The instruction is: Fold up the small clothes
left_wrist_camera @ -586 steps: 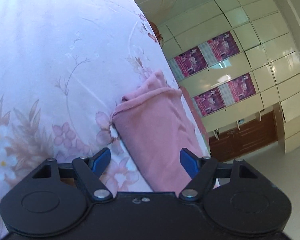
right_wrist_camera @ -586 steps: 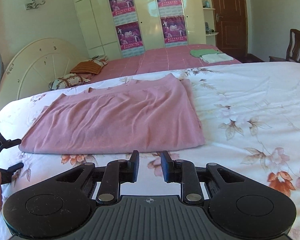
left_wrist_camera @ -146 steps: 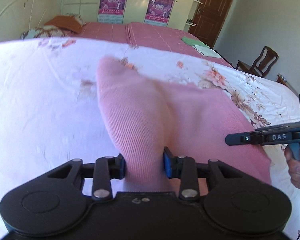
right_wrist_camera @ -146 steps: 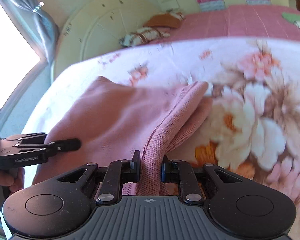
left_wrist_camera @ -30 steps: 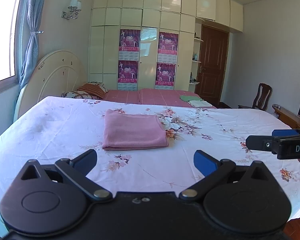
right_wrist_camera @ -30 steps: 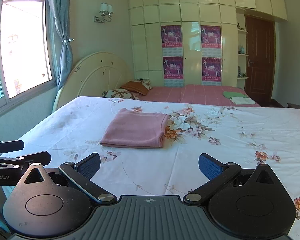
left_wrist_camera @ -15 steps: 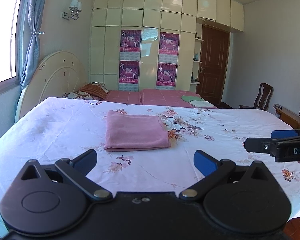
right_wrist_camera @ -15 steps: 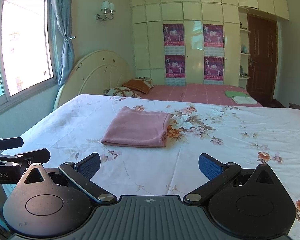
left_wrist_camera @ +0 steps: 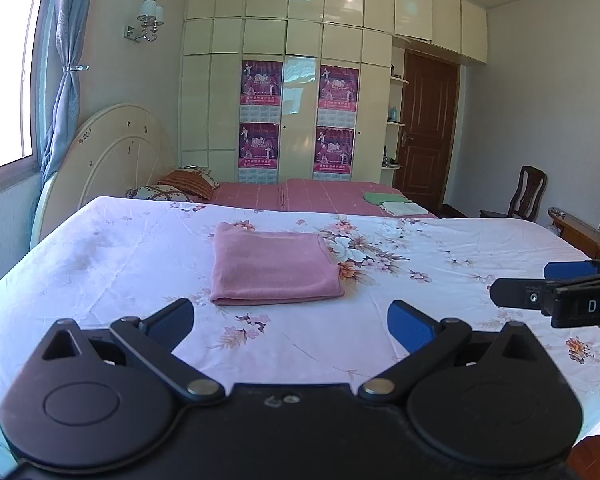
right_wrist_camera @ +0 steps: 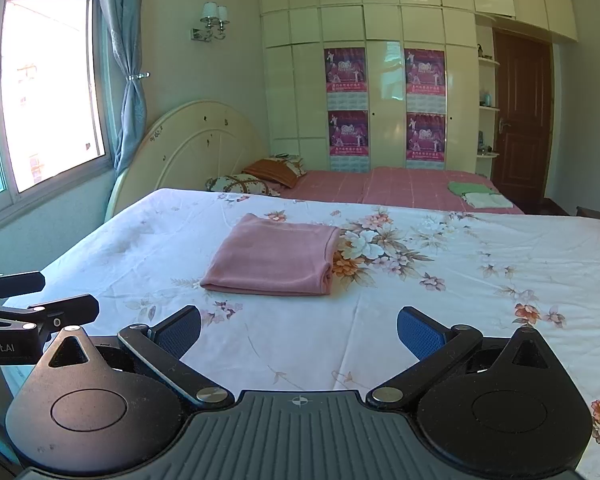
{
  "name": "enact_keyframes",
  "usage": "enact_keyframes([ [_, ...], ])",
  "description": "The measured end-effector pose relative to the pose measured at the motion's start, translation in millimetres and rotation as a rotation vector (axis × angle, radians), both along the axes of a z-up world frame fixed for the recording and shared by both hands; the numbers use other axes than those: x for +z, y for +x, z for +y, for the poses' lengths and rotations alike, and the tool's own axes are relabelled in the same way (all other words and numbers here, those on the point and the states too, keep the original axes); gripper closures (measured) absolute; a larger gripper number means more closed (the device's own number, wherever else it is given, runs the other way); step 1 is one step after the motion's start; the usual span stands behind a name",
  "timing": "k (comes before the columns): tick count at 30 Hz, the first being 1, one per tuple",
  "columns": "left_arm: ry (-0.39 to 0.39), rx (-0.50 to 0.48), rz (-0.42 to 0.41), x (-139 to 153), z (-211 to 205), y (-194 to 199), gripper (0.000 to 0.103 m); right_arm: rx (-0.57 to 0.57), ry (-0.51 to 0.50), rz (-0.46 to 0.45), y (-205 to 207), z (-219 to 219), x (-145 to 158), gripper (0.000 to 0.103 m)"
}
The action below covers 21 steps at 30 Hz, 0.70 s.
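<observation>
Pink folded cloth point(left_wrist_camera: 274, 268) flat on flowered bedspread point(left_wrist_camera: 440, 280). Left gripper point(left_wrist_camera: 291, 320) and right gripper point(right_wrist_camera: 299, 328) spread wide, empty, well back. Window point(right_wrist_camera: 40, 96) fully visible only from right.

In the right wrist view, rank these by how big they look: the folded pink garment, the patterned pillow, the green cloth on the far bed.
1. Folded pink garment, clearly largest.
2. Patterned pillow.
3. Green cloth, smallest.

The pillow and green cloth lie farther from the camera than the garment, so their true sizes are unsure.
</observation>
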<state>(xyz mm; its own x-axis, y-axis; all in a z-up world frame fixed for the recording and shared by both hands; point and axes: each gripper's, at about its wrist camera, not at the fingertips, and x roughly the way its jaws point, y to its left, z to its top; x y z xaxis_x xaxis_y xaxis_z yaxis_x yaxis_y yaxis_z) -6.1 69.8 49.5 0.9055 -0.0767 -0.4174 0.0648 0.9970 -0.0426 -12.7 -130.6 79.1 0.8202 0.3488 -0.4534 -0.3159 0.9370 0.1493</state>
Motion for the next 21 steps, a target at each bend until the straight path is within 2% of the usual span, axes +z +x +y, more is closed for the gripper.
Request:
enact_keyframes([
  [21,0.005,0.010,-0.005,1.5,7.5,5.8,0.000,0.012,-0.006,-0.003,1.4,1.9,-0.5,0.000],
])
